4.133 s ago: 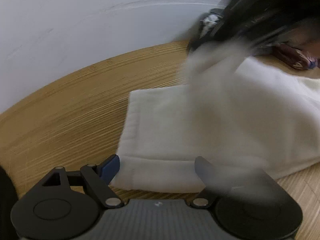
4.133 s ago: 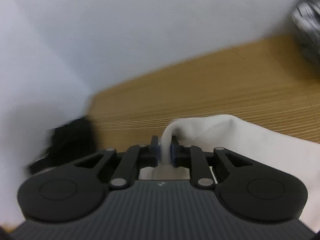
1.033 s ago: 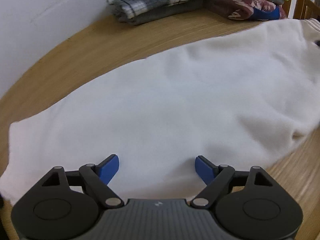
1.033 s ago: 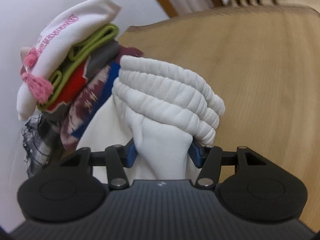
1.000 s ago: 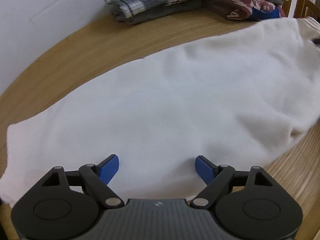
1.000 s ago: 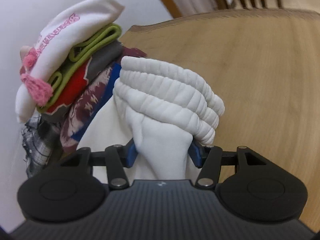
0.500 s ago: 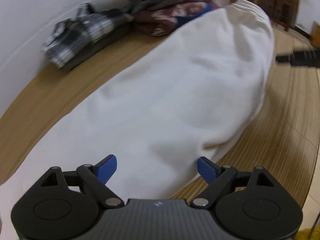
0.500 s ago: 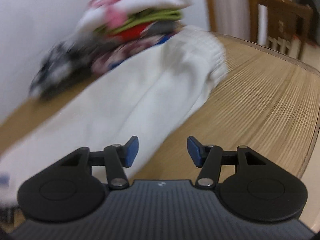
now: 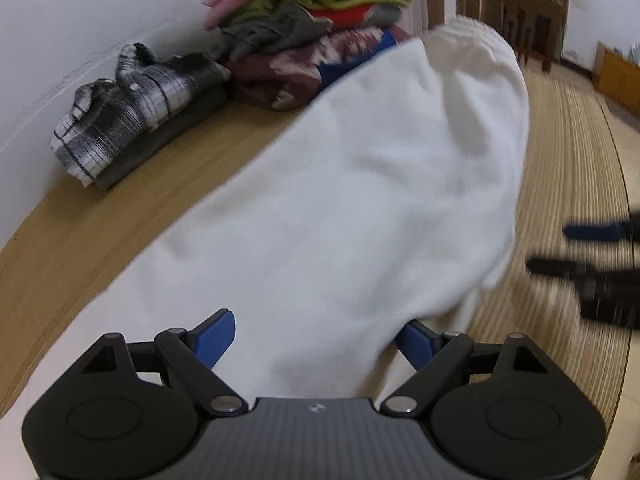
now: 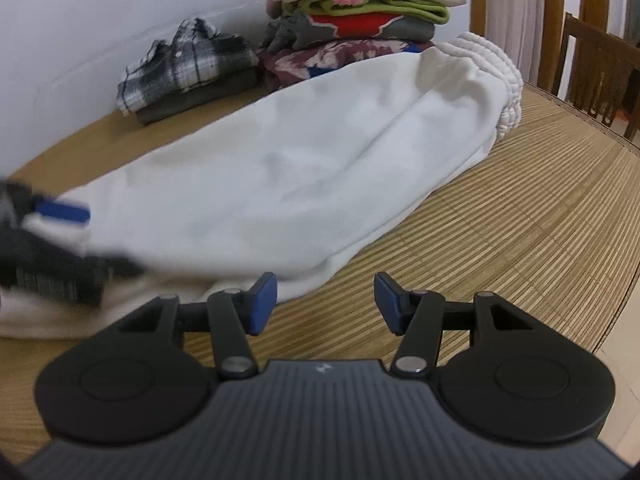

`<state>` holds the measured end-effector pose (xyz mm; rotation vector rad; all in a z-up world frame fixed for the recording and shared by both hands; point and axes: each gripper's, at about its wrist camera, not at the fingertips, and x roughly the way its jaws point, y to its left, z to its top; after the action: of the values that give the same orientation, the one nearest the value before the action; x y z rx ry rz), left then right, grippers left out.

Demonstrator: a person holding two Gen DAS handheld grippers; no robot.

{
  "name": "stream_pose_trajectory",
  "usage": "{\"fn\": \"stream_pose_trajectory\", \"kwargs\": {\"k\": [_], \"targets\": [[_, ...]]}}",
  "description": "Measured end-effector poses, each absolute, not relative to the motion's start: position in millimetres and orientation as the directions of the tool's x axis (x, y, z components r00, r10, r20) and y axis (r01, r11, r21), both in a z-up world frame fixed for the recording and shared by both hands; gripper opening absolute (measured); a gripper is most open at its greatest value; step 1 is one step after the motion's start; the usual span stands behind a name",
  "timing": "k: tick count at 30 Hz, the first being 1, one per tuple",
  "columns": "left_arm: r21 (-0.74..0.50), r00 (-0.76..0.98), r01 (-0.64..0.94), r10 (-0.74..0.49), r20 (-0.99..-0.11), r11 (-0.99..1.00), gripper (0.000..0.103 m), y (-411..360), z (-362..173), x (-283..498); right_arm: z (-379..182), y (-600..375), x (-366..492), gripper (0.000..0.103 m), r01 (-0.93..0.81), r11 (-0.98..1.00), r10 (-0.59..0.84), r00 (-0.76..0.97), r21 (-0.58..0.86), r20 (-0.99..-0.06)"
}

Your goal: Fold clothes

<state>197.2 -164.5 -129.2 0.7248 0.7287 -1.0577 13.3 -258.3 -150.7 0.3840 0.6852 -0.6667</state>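
Observation:
White sweatpants (image 10: pixel 312 160) lie lengthwise on the wooden table, folded leg on leg, their ribbed waistband (image 10: pixel 496 68) at the far right. They fill the left wrist view (image 9: pixel 360 200). My left gripper (image 9: pixel 316 340) is open, its blue pads either side of the cloth's near edge; it shows blurred at the left of the right wrist view (image 10: pixel 60 240). My right gripper (image 10: pixel 324 300) is open and empty over the bare table just in front of the pants; it shows blurred at the right of the left wrist view (image 9: pixel 592 256).
A folded plaid shirt (image 10: pixel 188 64) on a grey garment and a tall stack of folded clothes (image 10: pixel 360 12) stand at the back by the white wall. A wooden chair (image 10: pixel 596 64) stands beyond the table's right edge (image 10: pixel 624 296).
My right gripper let go of the waistband, opened and drew back toward the near side. The waistband now rests on the table. My left gripper stayed open and swung to face the stack.

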Motion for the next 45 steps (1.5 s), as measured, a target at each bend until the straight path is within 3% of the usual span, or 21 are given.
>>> {"fn": "stream_pose_trajectory", "kwargs": {"k": [7, 14, 24, 32, 36, 40, 45], "targets": [[0.144, 0.358, 0.902, -0.522, -0.774, 0.407, 0.088, -181, -111, 228, -157, -244, 40, 0.057, 0.643, 0.762, -0.435, 0.600, 0.081, -0.671], [0.106, 0.363, 0.879, -0.506, -0.783, 0.465, 0.087, -194, -108, 249, -159, -237, 97, 0.057, 0.676, 0.735, -0.544, 0.546, -0.048, -0.637], [0.083, 0.347, 0.880, -0.514, -0.784, 0.468, 0.084, -190, -102, 247, -172, -236, 128, 0.066, 0.802, 0.565, -0.732, 0.378, -0.195, -0.567], [-0.051, 0.167, 0.929, -0.538, -0.826, 0.367, 0.085, -159, -88, 230, -147, -204, 52, 0.065, 0.827, 0.546, -0.740, 0.401, -0.135, -0.540], [-0.009, 0.167, 0.947, -0.519, -0.838, 0.320, 0.086, -139, -87, 211, -151, -195, 24, 0.065, 0.832, 0.546, -0.682, 0.373, -0.098, -0.629], [0.053, 0.219, 0.943, -0.496, -0.840, 0.327, 0.087, -141, -97, 211, -154, -186, 23, 0.066, 0.802, 0.591, -0.638, 0.395, -0.091, -0.661], [0.083, 0.253, 0.925, -0.439, -0.862, 0.371, 0.086, -154, -123, 222, -140, -180, 3, 0.065, 0.796, 0.601, -0.646, 0.435, -0.066, -0.627]]}}
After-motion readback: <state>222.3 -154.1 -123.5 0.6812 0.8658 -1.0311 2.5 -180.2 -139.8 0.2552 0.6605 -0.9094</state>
